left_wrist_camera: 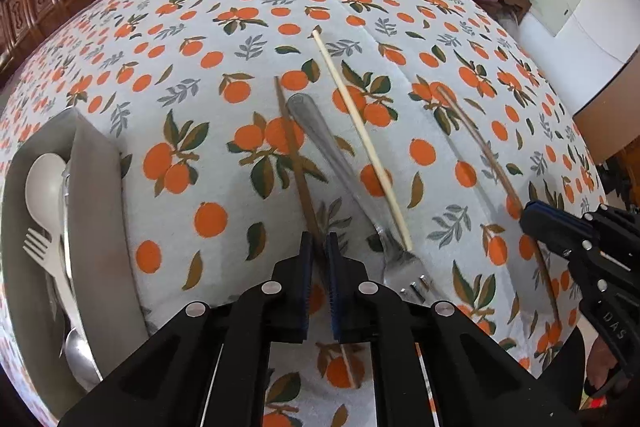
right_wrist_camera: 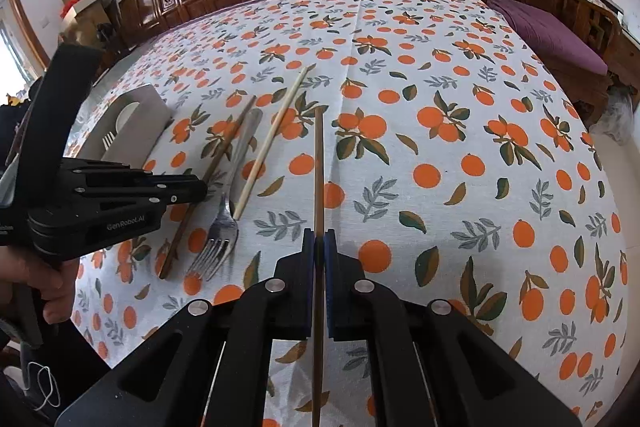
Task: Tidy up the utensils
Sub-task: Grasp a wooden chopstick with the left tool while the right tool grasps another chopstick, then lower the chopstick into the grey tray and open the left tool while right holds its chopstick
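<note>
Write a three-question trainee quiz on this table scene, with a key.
1. True or false: the right claw is shut on a dark chopstick.
2. What lies between the pale chopstick and the left claw's brown chopstick?
A. metal fork
B. knife
C. ladle
3. Fill in: the white spoon lies in the grey ____.

Key: 1 true; 2 A, the metal fork; 3 tray.
</note>
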{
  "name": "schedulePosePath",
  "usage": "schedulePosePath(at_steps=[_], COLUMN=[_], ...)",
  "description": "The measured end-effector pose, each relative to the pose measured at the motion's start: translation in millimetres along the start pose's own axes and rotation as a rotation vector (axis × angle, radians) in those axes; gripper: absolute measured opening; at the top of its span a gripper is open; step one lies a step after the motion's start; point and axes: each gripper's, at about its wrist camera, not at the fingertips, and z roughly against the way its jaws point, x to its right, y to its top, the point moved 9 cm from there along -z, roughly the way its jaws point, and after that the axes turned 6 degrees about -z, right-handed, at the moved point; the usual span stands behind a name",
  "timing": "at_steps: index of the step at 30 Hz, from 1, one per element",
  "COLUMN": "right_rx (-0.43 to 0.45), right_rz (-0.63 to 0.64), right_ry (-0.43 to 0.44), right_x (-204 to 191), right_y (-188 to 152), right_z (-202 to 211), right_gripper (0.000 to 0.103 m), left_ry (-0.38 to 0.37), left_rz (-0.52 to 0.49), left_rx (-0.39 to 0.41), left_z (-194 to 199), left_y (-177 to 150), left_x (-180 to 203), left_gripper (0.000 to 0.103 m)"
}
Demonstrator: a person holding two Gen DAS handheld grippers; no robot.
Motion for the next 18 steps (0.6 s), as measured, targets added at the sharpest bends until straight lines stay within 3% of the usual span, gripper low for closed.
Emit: schedulePosePath(at_steps=[10, 18], right_rx=[0.022, 0.044], right_rz=[0.024, 0.042], right_ry=[0.007, 0.011], right_x=[-19, -37], right_y=[4, 8], right_z=[13, 26], right_gripper=[0.006, 0.006], left_ry=[-0.004, 0.000], left_rz=[-0.017, -0.026], left_rx=[0.035, 0.111], left_z=[29, 68], left_y=[-17, -19], left_x=[-10, -15], left_gripper=[0.004, 0.004])
